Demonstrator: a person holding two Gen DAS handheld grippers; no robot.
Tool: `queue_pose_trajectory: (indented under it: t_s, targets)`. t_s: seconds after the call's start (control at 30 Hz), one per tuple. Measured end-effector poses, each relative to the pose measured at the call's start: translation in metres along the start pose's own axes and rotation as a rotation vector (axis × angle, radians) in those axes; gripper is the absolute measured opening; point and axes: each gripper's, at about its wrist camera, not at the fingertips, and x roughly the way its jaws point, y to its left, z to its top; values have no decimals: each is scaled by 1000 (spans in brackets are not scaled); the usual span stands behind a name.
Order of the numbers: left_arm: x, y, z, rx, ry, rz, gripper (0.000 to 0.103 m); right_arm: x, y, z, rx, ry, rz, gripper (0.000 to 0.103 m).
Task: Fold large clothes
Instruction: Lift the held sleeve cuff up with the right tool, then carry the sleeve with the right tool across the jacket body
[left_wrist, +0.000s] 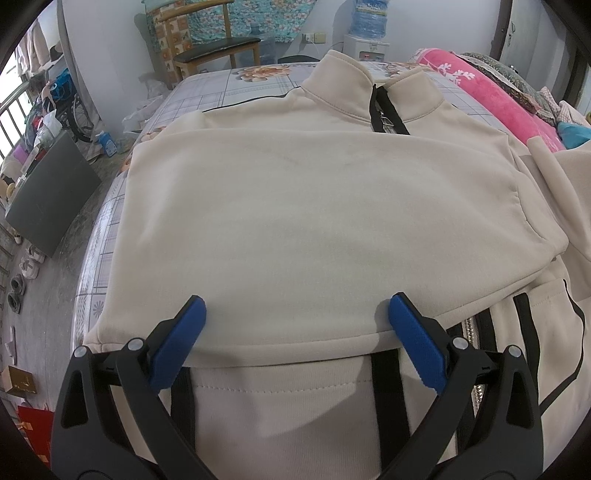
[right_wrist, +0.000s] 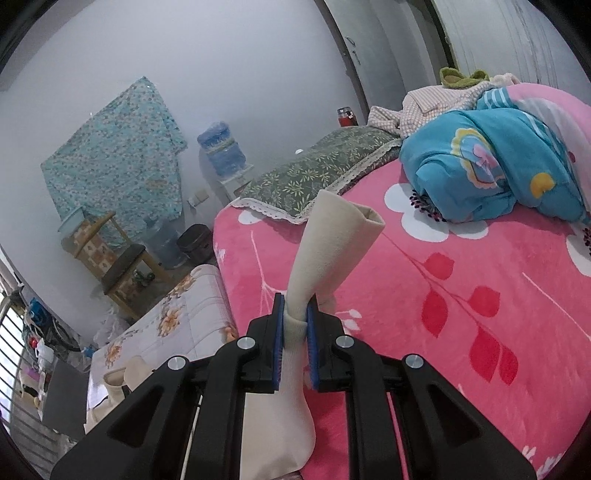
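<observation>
A cream zip-up jacket with black stripes lies on the bed, collar at the far end, its left side folded across the front. My left gripper hangs open just above the folded panel's near hem, nothing between its blue pads. In the right wrist view my right gripper is shut on the jacket's cream sleeve, lifted above the pink blanket; the cuff sticks up past the fingertips. The same sleeve shows at the right edge of the left wrist view.
A pink floral blanket covers the right of the bed, with a green pillow and a blue bundle of bedding. A wooden chair and water dispenser stand beyond the bed. A dark board leans at left.
</observation>
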Motion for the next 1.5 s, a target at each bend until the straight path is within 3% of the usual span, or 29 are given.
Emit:
queue_pose_trajectory:
  t_s: [0.87,1.23,1.4,1.5]
  targets:
    - [0,0,0,0,-1,0,96,-8,26,-2,-57,-14,42,11]
    - [-1,0,1,1,-1,-1,96,-23,64,-4,-125,-43,103,11]
    - [-5,4,8,-7,27,-35,96,-29,81,-5,-147,-53,124,11]
    - [-22,9,11,-15,-31,-52,96,-29,87,-7,-148,-51,133,11]
